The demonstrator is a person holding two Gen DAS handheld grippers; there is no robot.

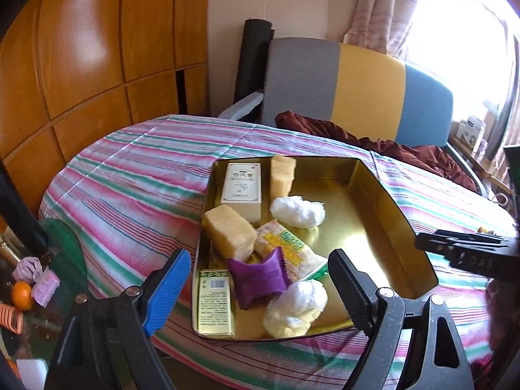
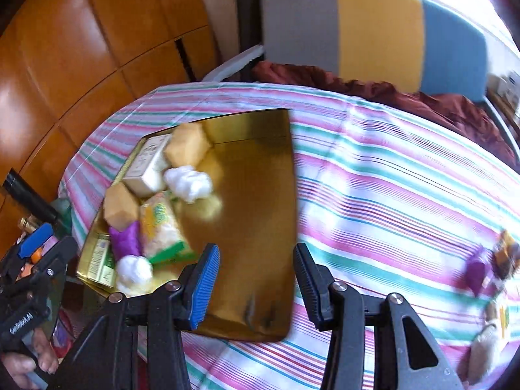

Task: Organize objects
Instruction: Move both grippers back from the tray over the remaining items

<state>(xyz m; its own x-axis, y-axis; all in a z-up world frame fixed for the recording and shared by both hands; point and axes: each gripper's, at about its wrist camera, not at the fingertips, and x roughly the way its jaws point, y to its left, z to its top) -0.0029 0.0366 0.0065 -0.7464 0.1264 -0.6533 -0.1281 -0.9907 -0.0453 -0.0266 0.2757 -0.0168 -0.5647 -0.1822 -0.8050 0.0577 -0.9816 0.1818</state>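
- The shallow gold metal tin (image 1: pixel 383 201) sits on the pink, green and white striped tablecloth (image 1: pixel 136 175), its long axis running away from the left wrist camera toward the grey, yellow and blue chair back (image 1: pixel 357 84).
- Everything in the tin is crowded along its left side; the right half is bare gold.
- A cream upright carton with printed text (image 1: pixel 242 191) stands at the far left corner, long axis vertical, with one tall yellow sponge block (image 1: pixel 282 175) just beside it.
- A second yellow sponge block (image 1: pixel 229 232) lies tilted nearer the camera, touching a clear packet with a yellow-green label (image 1: pixel 286 250), whose long axis runs diagonally.
- A purple crinkled wrapper (image 1: pixel 258 276) rests against that packet; a green-and-gold flat box (image 1: pixel 216 302) lies along the near left wall.
- Two white wads of cotton-like stuff (image 1: pixel 297 211) (image 1: pixel 294 305) sit mid-tin and at the near edge.
- The left gripper (image 1: pixel 260 289) hangs over the tin's near edge, fingers spread wide, nothing between them.
- The right gripper (image 2: pixel 255 279) is over the bare side of the tin, jaws parted and empty.
- At the blurred right edge of the right wrist view lie a few loose items (image 2: pixel 494 269), possibly more wrapped snacks.
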